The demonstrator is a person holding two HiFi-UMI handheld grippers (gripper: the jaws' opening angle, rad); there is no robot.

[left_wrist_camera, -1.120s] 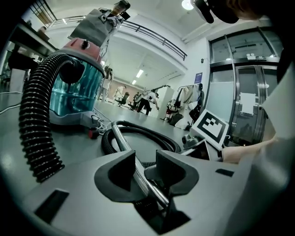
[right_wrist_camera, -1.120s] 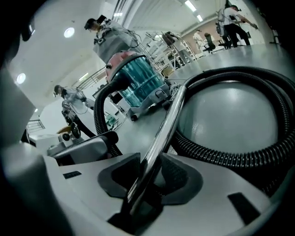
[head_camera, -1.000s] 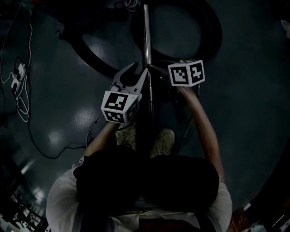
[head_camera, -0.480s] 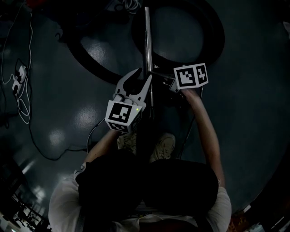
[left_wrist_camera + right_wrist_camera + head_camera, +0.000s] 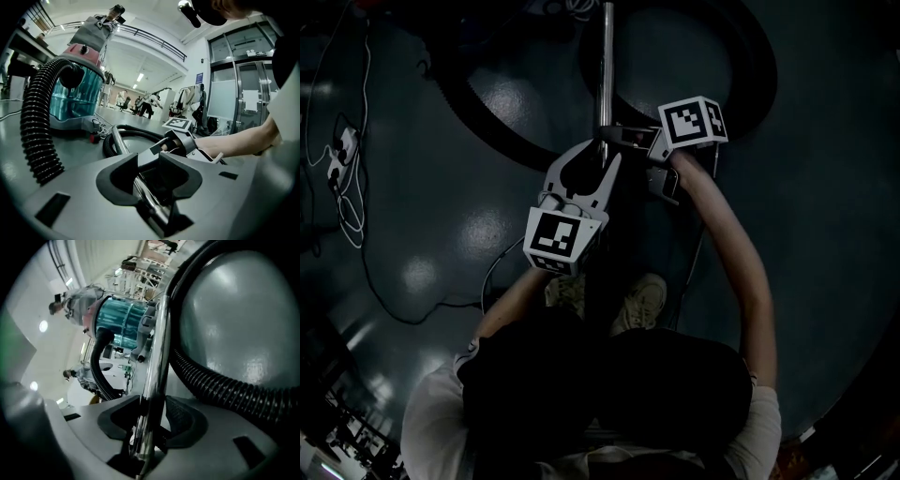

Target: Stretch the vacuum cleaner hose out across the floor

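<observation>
L tongs [image 5: 148,164] nearest: jaws part-closed, clamped on metal wand tube [image 5: 606,75], which lies on floor [image 5: 441,234]. R tongs [image 5: 152,420] just ahead on same tube: jaws have just been opening, tube btwn pads w/ a gap on one side, no grip. Beyond, black ribbed hose [image 5: 225,385] lies in a wide loop on floor, not straight, joined to teal-canister vac [image 5: 75,93] farthest off.
</observation>
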